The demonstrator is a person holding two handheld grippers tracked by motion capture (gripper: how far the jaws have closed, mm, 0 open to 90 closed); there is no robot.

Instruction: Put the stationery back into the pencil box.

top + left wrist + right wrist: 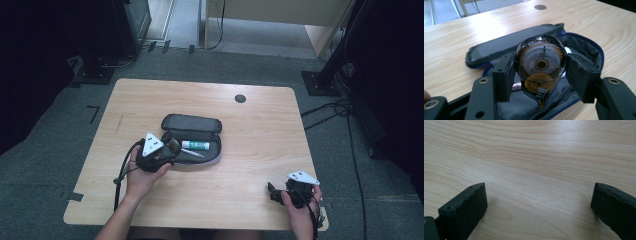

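Left tongs are clamped on a correction tape dispenser; the pads are pressed against its two sides. The dispenser is held on edge, flat face toward the left gripper camera, long axis running from the rounded end at the top to the pointed tip at the bottom, nearest the camera. It is held just above the open pencil case, over the near half.

In the high view the left hand is seen entering from the bottom, wrapped around the gripper body, left tongs aimed forward and to the right at the pencil case. The case lies mid-table, lid folded back toward the far side; a white-and-green tube and a pen lie inside.

Right tongs are spread wide with nothing between, just above bare table. The right hand is held low at the near right corner of the table, well apart from the case.
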